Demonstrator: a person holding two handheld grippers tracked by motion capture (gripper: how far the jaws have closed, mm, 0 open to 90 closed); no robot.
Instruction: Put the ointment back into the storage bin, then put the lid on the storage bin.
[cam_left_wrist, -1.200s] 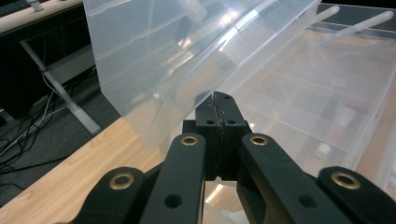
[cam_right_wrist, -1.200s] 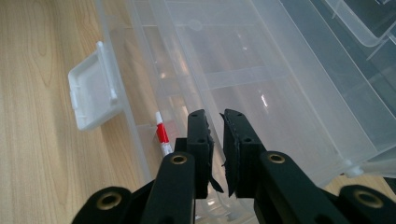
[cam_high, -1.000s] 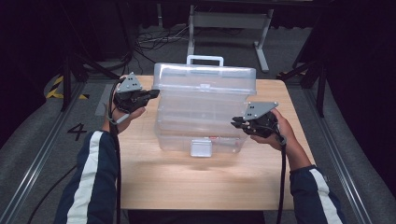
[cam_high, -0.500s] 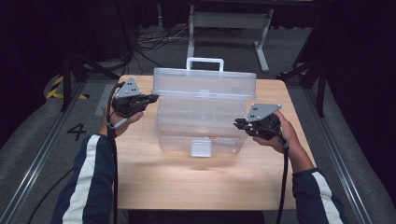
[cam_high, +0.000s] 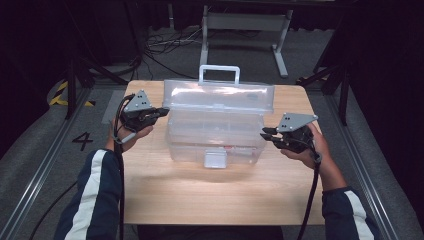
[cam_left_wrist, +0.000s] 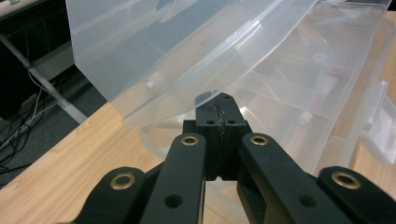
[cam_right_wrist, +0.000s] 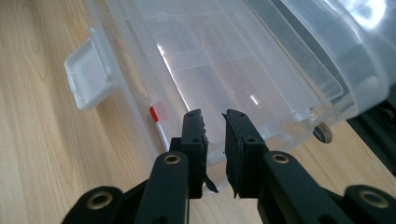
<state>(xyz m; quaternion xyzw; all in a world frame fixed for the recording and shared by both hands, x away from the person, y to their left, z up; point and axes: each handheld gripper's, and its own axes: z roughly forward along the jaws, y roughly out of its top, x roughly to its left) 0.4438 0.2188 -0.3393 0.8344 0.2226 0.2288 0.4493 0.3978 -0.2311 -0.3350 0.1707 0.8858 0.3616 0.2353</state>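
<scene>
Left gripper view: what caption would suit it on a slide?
Shut left gripper noses under the raised lid of a clear plastic box.

R gripper (cam_right_wrist: 215, 122) fingers slightly apart at clear box (cam_right_wrist: 224, 60) end.

A lab: dark curtains, floor cables (cam_high: 165, 42), taped marks (cam_high: 59, 93).

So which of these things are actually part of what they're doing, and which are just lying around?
Part of the job:
- clear plastic organiser box
- its raised lid
- left gripper, jaws shut, beside the lid
- right gripper, jaws slightly apart, beside the box

Just lying about:
- metal stand beyond the table
- cables on the floor
</scene>
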